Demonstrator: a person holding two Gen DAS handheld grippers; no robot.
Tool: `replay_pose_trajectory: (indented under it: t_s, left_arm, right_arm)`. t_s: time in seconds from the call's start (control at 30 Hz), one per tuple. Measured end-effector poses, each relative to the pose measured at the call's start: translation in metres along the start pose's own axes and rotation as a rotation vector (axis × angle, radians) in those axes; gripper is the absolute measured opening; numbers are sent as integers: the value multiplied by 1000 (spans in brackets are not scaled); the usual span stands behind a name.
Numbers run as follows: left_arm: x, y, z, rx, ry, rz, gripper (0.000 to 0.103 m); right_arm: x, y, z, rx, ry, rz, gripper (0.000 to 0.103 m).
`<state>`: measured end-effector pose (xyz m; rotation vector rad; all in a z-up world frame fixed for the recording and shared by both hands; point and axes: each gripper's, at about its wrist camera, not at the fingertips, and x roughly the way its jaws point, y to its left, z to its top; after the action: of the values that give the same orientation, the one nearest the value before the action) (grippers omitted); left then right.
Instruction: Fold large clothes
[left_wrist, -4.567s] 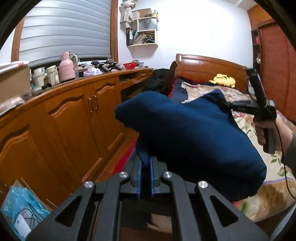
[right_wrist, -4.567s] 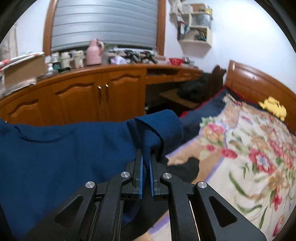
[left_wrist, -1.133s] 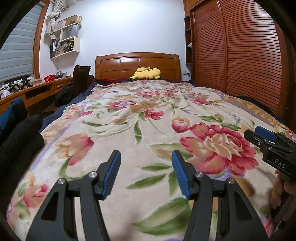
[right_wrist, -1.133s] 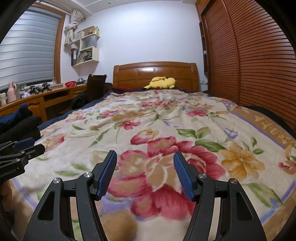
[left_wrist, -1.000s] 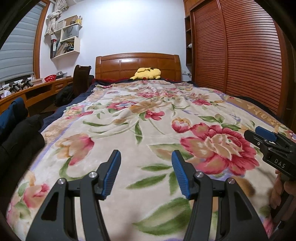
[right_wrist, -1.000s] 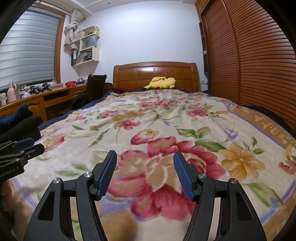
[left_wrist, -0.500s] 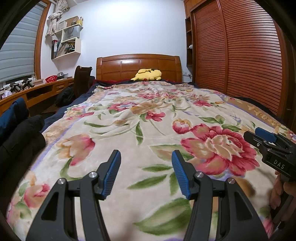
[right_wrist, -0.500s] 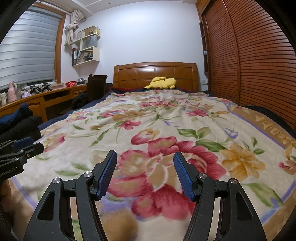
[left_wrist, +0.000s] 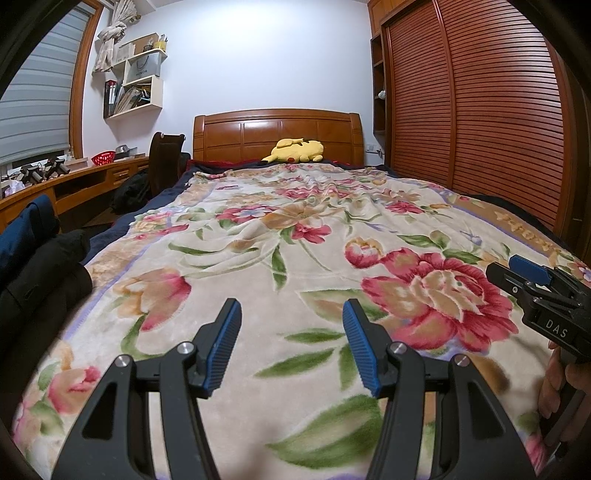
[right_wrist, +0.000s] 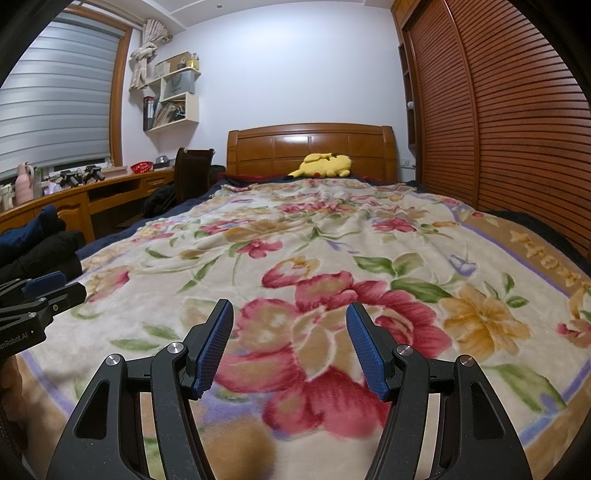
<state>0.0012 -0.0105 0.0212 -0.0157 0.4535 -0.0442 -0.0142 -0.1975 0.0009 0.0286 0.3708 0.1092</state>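
My left gripper (left_wrist: 291, 314) is open and empty, low over the floral blanket (left_wrist: 295, 236) at the foot of the bed. My right gripper (right_wrist: 290, 314) is also open and empty over the blanket; it shows at the right edge of the left wrist view (left_wrist: 532, 280). A folded dark blue garment (left_wrist: 29, 229) lies on a stack of black clothes (left_wrist: 37, 280) at the bed's left edge, also seen in the right wrist view (right_wrist: 40, 225). Neither gripper touches the stack.
A wooden headboard (left_wrist: 277, 133) with a yellow plush toy (left_wrist: 297, 149) stands at the far end. Slatted wardrobe doors (left_wrist: 480, 110) line the right side. A wooden desk (right_wrist: 92, 192) with a chair (right_wrist: 192, 170) and clutter runs along the left.
4.6 s ago both grippers were shut on the blue garment beside the cabinets. Now both are open and empty, facing the bed. Over the last second they barely moved.
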Motion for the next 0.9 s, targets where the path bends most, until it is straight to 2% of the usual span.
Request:
replay_pose_trajectory:
  t_s: [0.9]
  left_arm:
    - [0, 0, 0, 0, -2, -1, 56]
  right_arm:
    - [0, -1, -1, 2, -1, 1, 65]
